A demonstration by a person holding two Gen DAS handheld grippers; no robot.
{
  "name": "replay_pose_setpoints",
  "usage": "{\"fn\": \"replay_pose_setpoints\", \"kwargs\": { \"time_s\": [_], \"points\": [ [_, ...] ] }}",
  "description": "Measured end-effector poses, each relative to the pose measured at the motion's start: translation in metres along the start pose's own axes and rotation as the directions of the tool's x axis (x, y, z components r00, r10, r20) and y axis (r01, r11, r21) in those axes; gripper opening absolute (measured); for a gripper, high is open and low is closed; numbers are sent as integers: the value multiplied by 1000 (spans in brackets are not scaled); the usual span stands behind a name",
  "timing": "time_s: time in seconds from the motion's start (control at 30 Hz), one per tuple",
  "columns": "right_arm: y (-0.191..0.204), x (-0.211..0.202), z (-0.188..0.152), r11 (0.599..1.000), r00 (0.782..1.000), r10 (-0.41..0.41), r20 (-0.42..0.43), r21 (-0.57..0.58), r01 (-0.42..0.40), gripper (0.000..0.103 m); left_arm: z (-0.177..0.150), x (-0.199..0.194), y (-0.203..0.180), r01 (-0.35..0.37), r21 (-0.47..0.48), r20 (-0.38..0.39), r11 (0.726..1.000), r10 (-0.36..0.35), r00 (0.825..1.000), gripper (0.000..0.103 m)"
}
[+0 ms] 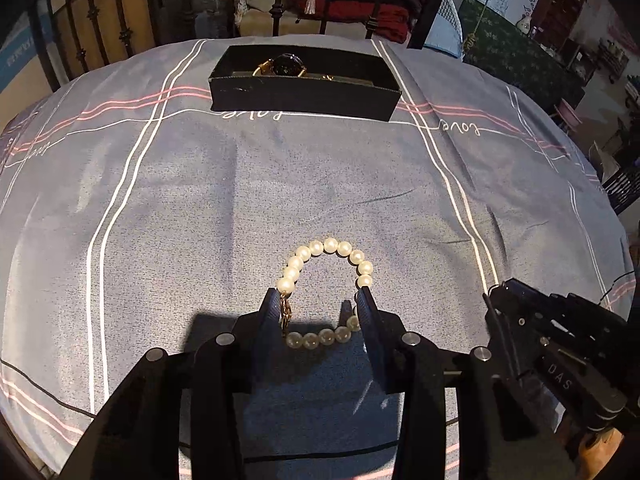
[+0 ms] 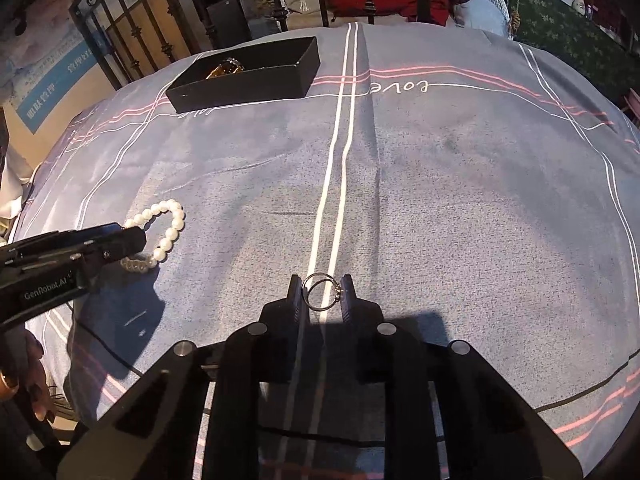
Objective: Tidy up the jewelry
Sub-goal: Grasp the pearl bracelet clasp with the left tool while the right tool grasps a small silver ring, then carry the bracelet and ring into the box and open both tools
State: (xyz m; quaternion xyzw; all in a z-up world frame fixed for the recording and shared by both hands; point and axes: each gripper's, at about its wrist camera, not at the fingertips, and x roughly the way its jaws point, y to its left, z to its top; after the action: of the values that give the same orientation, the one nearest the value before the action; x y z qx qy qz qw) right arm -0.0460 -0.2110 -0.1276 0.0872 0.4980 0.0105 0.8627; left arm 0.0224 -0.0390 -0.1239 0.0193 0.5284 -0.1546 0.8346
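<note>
A white pearl bracelet (image 1: 332, 256) with a gold clasp lies on the grey-blue cloth (image 1: 240, 200). My left gripper (image 1: 320, 300) straddles it, its fingers touching the bracelet's two sides; the bracelet also shows in the right wrist view (image 2: 168, 232). My right gripper (image 2: 322, 292) is closed around a thin silver ring (image 2: 320, 292) held between its fingertips just above the cloth. A black open box (image 1: 304, 84) at the far side holds a dark-faced watch with a gold band (image 1: 286, 65); the box also shows in the right wrist view (image 2: 244, 74).
The cloth (image 2: 440, 200) has white and pink stripes and the word "love". A black iron bedframe (image 1: 120, 32) stands behind the box. The right gripper's body (image 1: 560, 352) sits at the left view's right edge.
</note>
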Motion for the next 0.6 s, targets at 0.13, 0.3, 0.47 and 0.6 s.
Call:
{"fn": "replay_pose_setpoints", "kwargs": {
  "time_s": [0.13,0.3,0.47,0.6],
  "points": [
    [10,-7,1,1000,1000,6,9,-17,-6,20,5,-16,3,-9,-5,32,1000,9,999,39],
    [19,-23,4,999,999,2,40,-43,0,20,2,-28,8,-1,-22,40,1000,1,999,39],
    [18,-34,3,999,998,5,56,-46,-2,20,-1,-8,5,58,-61,-22,996,-60,998,66],
    [18,-37,-2,999,999,5,49,-46,-3,20,7,17,-8,21,-27,-37,999,-22,999,86]
  ]
}}
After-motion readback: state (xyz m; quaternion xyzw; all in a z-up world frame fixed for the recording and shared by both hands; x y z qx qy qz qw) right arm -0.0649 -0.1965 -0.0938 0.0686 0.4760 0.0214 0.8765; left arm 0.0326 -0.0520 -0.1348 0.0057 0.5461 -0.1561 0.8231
